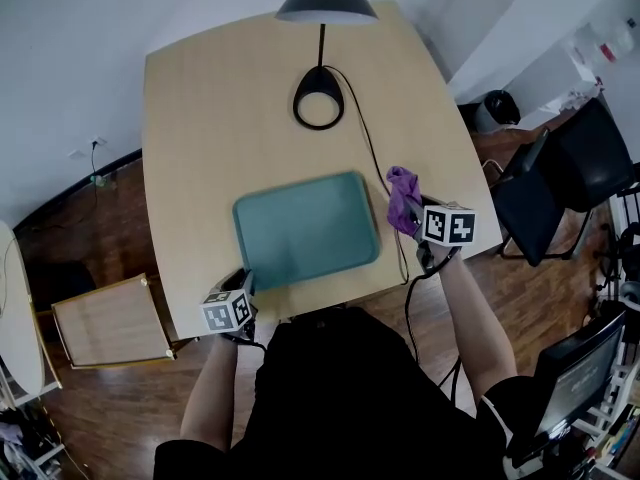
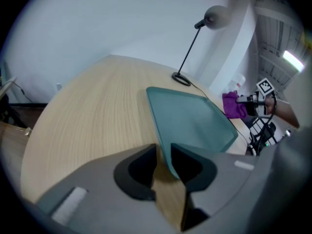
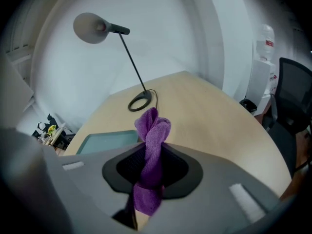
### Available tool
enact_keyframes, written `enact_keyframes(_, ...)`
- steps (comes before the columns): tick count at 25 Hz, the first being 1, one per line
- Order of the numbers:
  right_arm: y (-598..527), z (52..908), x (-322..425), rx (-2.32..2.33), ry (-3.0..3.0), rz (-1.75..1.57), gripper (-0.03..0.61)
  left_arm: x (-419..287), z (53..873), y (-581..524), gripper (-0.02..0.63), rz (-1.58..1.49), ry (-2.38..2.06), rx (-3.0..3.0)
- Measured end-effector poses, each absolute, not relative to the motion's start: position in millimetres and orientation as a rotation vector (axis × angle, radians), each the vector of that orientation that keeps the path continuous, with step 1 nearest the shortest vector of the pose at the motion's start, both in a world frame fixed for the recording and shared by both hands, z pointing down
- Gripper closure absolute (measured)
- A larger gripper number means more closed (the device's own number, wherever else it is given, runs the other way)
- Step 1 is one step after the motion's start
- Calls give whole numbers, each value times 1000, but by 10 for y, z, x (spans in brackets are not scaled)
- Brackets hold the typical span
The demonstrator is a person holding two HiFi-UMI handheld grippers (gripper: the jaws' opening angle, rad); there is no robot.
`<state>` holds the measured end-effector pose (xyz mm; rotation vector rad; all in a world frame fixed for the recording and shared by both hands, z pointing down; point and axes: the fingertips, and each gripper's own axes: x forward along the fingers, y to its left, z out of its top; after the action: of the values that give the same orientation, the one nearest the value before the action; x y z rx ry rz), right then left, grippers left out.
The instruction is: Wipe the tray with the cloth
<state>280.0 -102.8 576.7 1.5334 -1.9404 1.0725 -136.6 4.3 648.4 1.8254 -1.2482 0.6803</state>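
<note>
A pale wooden table (image 1: 220,118) stands on a dark wood floor (image 1: 90,228) against white walls, with a black desk lamp (image 1: 320,98) at its far side and a teal tray (image 1: 305,230) lying flat near the front edge. The left gripper (image 1: 245,280) is clamped on the tray's near left corner. The right gripper (image 1: 415,218) is closed on a purple cloth (image 1: 403,193), held just beyond the tray's right rim and clear of it. Only the head view takes in the black office chair (image 1: 560,178) to the right and a light wooden panel (image 1: 110,323) on the floor to the left. The left gripper view shows the tray rim pinched between its jaws; the right gripper view shows the cloth twisted upright between the pads, its lower end hanging below them.
</note>
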Motion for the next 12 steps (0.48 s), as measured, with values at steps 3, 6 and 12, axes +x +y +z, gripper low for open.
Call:
enact_keyframes(3,-1056,5941,2980,1539,-1902,1093,499,-1457,6281,54,492,628,-1320,1850)
enact_keyframes(6,-1089,6156,3073,1538,-1852,1094,487,-1615,6091,155,491,549,-1413,1808)
enact_keyframes(12,-951,6620,3177,1468,-1768,1158,363,-1806,5817,586,492,435,-1552,1712)
